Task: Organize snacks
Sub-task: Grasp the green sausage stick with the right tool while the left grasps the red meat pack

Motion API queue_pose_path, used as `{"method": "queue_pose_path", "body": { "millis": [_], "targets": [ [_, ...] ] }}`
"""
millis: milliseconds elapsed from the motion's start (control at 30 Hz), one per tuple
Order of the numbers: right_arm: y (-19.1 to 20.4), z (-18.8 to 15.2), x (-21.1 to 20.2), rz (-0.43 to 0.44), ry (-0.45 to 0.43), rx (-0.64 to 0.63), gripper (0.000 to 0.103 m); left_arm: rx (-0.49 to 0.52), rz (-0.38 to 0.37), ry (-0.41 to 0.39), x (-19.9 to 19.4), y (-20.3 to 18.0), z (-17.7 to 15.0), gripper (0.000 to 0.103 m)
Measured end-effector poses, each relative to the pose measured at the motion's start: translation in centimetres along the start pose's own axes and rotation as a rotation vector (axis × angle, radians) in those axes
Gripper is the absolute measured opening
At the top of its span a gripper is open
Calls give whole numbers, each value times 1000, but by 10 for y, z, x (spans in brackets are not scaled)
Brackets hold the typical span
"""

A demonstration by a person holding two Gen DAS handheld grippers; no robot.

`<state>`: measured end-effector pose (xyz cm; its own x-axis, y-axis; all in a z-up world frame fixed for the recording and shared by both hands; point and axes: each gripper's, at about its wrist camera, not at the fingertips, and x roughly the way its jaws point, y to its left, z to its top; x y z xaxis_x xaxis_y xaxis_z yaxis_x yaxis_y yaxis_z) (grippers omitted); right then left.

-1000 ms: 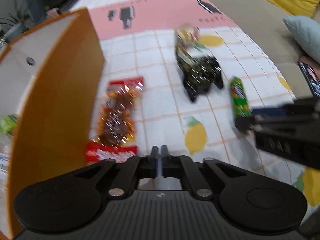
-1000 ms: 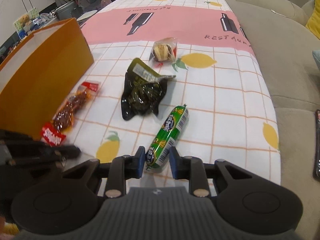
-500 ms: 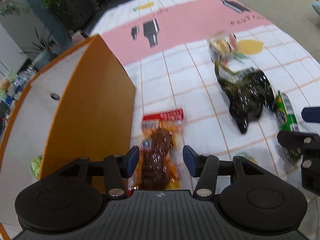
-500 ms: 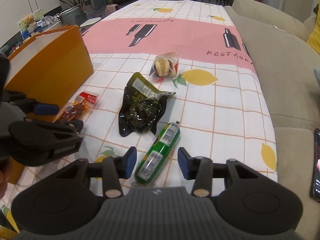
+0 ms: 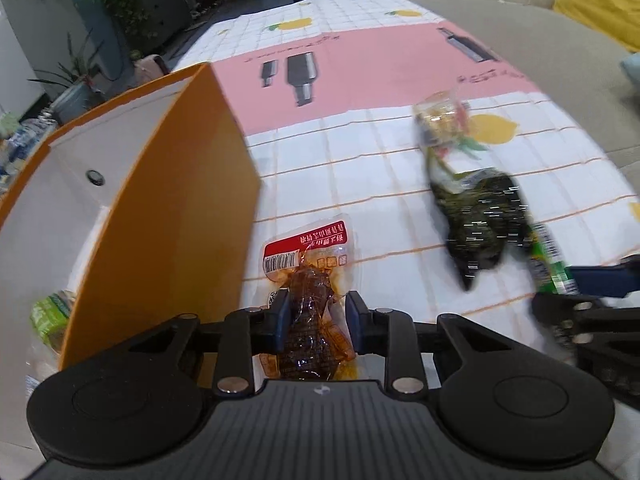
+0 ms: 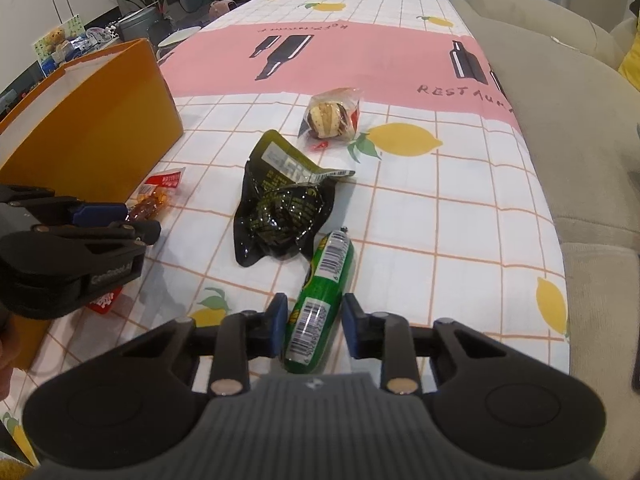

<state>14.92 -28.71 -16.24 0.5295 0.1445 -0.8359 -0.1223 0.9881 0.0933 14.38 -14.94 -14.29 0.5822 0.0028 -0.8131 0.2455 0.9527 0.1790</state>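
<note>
while the orange box [image 5: 172,208] stands open at left for sorting, the left claw [image 5: 318,320] has just clenched on the meat pack [image 5: 310,300]; right claw [image 6: 314,324] has been closing, seemingly gripping the green sausage [image 6: 320,300] on the table [image 6: 460,208].

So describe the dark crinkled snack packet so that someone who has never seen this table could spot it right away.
Start at the tall orange box on the lemon-print tablecloth. Out on the cloth beside it lies the black packet, between the clear-wrapped round cake and the green sausage. It is the only black, crumpled, shiny one.
</note>
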Motion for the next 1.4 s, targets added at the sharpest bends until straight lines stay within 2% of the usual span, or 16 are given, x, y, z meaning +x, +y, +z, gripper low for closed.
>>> {"method": "queue_pose_path", "body": {
  "millis": [200, 300, 467, 500, 600, 633, 700, 767, 900, 1000, 1167, 1333, 1400],
  "targets": [
    [3, -10, -10, 16, 46, 5, 24, 38, -113, 0, -19, -23, -11, 32],
    [5, -18, -17, 21, 70, -3, 24, 60, -149, 10, -28, -33, -18, 32],
    [4, -30, -26, 20, 101, 8, 24, 43, -189, 29, -33, -28, -24, 34],
    [4, -32, -27, 21, 101, 7, 24, 36, -199, 30, -33, -26, -24, 36],
    [5, -33, -29, 19, 88, 5, 26, 0, -230, 24, -37, -17, -27, 53],
    [5, -33, -32, 20, 74, 10, 28, -18, -224, 14, -40, -14, -28, 58],
    [4, -32, -39, 7, 39, 18, 50, -38, -201, -1, -43, -9, -30, 67],
    [0, -35, -47, -6, -3, 44, 57, -65, -194, 3, -43, -4, -31, 67],
    [-6, -36, -49, -6, -23, 74, 57, -108, -191, 28, -37, 2, -32, 68],
    [-5, -33, -48, 8, -40, 66, 57, -132, -197, 35, -34, 4, -34, 83],
    [4, -31, -38, -25, -17, 11, 52, -214, -251, 112, -21, 8, -37, 82],
    [-1, -35, -31, -39, 23, 18, 49, -223, -261, 104, -19, 5, -36, 85],
    [-3, -35, -29, -41, 30, 20, 44, -216, -258, 106, -18, 3, -34, 85]
  ]
}}
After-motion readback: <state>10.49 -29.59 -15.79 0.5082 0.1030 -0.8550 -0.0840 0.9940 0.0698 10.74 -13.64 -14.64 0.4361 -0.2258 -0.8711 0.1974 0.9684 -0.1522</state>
